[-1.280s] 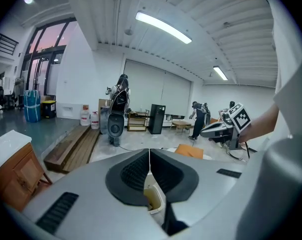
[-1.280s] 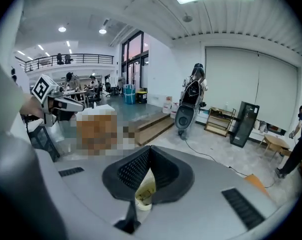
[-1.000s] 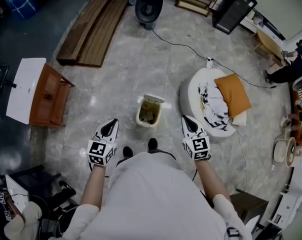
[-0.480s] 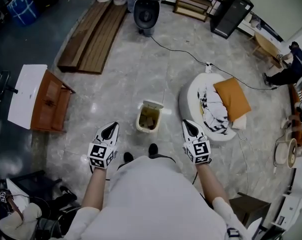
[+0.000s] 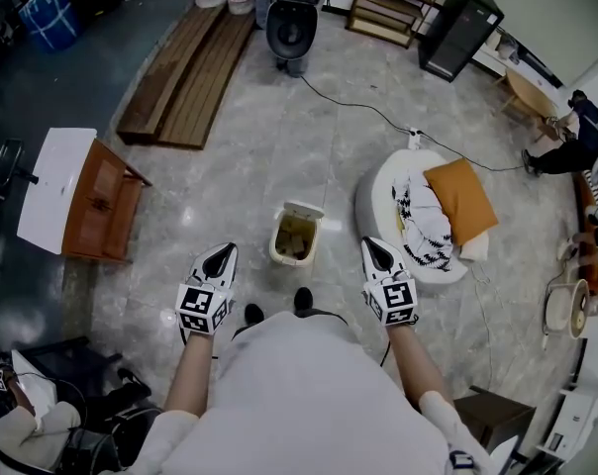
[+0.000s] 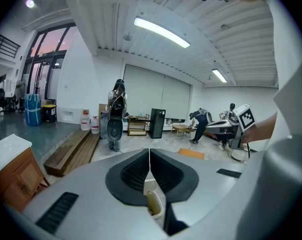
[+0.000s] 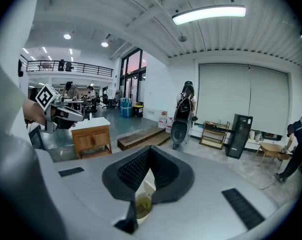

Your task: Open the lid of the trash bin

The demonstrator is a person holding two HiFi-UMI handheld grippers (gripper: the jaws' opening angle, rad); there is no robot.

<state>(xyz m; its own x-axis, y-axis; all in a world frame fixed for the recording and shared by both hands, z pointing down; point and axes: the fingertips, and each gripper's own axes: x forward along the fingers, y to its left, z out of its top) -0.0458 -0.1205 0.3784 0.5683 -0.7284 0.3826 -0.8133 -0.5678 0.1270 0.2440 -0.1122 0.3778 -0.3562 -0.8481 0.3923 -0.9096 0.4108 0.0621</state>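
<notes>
A small cream trash bin [image 5: 295,236] stands on the marble floor just ahead of my feet. Its lid [image 5: 305,209] is tipped up at the far side and the inside shows brownish contents. My left gripper [image 5: 218,253] hangs to the bin's near left, shut on nothing and apart from the bin. My right gripper [image 5: 372,247] hangs to its near right, also shut and empty. In the left gripper view the bin [image 6: 154,204] shows below the closed jaws. Part of the bin [image 7: 140,204] shows under the jaws in the right gripper view as well.
A white round seat [image 5: 378,191] with an orange cushion [image 5: 459,194] lies right of the bin. A wooden cabinet [image 5: 93,194] with a white top stands to the left. Planks [image 5: 185,62], a black scooter [image 5: 292,23] and a floor cable [image 5: 363,107] lie farther off.
The view has shifted slightly and the bin sits a little lower in the frame. Both grippers stay shut in nearly the same places; the lid stays up.
</notes>
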